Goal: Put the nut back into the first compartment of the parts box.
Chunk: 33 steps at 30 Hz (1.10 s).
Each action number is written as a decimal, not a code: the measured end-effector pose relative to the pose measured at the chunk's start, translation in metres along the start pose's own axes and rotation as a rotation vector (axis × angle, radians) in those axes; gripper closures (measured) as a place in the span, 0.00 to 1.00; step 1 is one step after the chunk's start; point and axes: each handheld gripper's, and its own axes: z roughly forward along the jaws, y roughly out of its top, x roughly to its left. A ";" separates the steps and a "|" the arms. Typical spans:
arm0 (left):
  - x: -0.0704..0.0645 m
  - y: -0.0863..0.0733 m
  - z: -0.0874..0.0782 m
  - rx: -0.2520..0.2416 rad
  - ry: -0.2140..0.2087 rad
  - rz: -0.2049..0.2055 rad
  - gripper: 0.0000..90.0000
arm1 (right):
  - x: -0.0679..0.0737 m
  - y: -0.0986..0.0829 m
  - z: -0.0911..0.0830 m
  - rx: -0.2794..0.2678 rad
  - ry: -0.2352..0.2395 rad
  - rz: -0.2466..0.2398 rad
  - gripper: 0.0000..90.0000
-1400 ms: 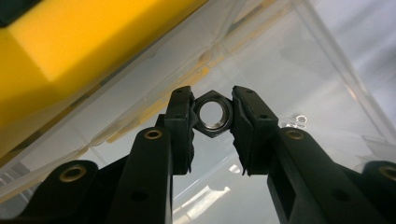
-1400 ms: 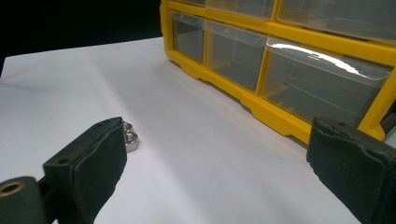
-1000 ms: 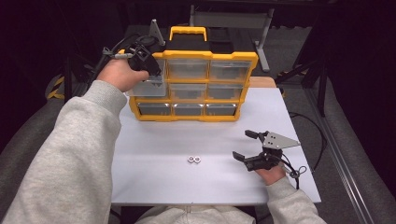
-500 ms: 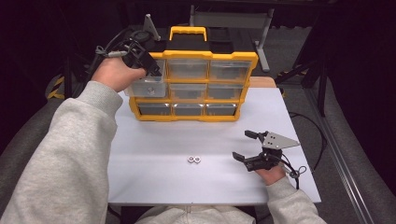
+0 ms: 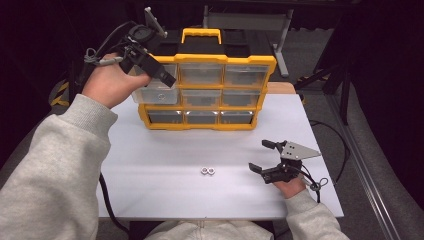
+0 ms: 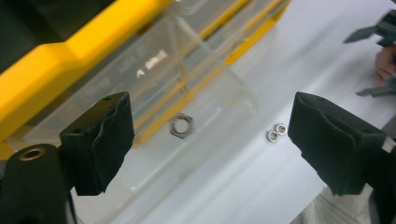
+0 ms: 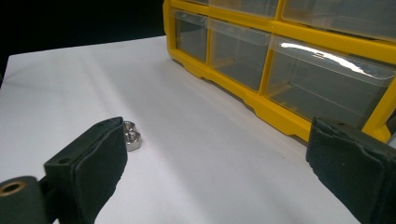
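My left gripper [image 5: 167,80] hangs open over the pulled-out drawer [image 5: 156,95] at ten o'clock, my right gripper [image 5: 263,156] open toward the two nuts [image 5: 207,171] to grab them.

**Left arm raised, right hand low**

The black two-jaw left gripper [image 5: 167,80] is held high at the yellow organiser's [image 5: 260,62] upper left corner, jaws spread wide, grey-sleeved forearm stretched forward. The black two-jaw right gripper [image 5: 262,157] sits low, well in front of the organiser, jaws wide apart, pointing left.
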 end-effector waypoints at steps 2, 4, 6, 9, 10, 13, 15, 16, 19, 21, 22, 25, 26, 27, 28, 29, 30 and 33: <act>-0.009 -0.003 -0.004 -0.022 -0.026 0.058 0.08 | 0.000 0.000 0.000 0.001 0.002 -0.001 0.07; -0.016 -0.005 -0.008 -0.036 -0.027 0.095 0.06 | 0.001 0.000 0.001 -0.003 0.003 -0.002 0.07; -0.022 -0.007 -0.010 -0.052 -0.044 0.113 0.04 | 0.001 0.000 0.000 -0.003 0.004 -0.001 0.07; -0.030 -0.012 -0.012 -0.062 -0.048 0.134 0.03 | 0.001 0.000 0.000 -0.003 0.003 0.000 0.07; -0.032 -0.013 -0.011 -0.066 -0.047 0.139 0.04 | 0.001 0.000 0.000 -0.003 0.003 -0.001 0.07; -0.035 -0.016 -0.010 -0.064 -0.063 0.152 0.05 | 0.001 0.000 0.000 -0.003 0.003 0.000 0.07; -0.039 -0.020 -0.005 -0.055 -0.064 0.167 0.05 | 0.001 0.000 0.000 -0.003 0.004 -0.001 0.07; -0.044 -0.023 0.000 -0.052 -0.074 0.181 0.06 | 0.001 0.000 0.000 -0.004 0.004 -0.001 0.07; -0.050 -0.028 0.007 -0.049 -0.085 0.196 0.06 | 0.000 0.000 0.000 -0.004 0.004 0.000 0.07; -0.056 -0.033 0.016 -0.043 -0.092 0.233 0.06 | 0.001 0.000 0.000 -0.003 0.004 0.000 0.07; -0.059 -0.035 0.021 -0.039 -0.097 0.243 0.06 | 0.001 0.000 0.000 -0.004 0.004 -0.001 0.07; -0.063 -0.041 0.034 -0.033 -0.119 0.264 0.06 | 0.001 0.001 -0.001 -0.007 0.004 -0.001 0.07; -0.064 -0.043 0.039 -0.029 -0.121 0.264 0.06 | 0.001 0.001 -0.001 -0.009 0.004 -0.002 0.07; -0.064 -0.045 0.044 -0.028 -0.125 0.271 0.06 | 0.000 0.001 -0.001 -0.009 0.003 -0.003 0.07; -0.065 -0.047 0.048 -0.024 -0.130 0.272 0.06 | 0.000 0.000 -0.001 -0.008 0.006 0.001 0.07; -0.065 -0.047 0.048 -0.024 -0.130 0.272 0.07 | 0.000 0.000 -0.001 -0.005 0.005 0.001 0.07; -0.066 -0.049 0.055 -0.013 -0.124 0.278 0.07 | 0.000 0.000 -0.001 -0.005 0.005 0.001 0.07; -0.069 -0.055 0.069 0.001 -0.116 0.316 0.08 | 0.001 0.000 0.000 -0.005 0.008 -0.002 0.07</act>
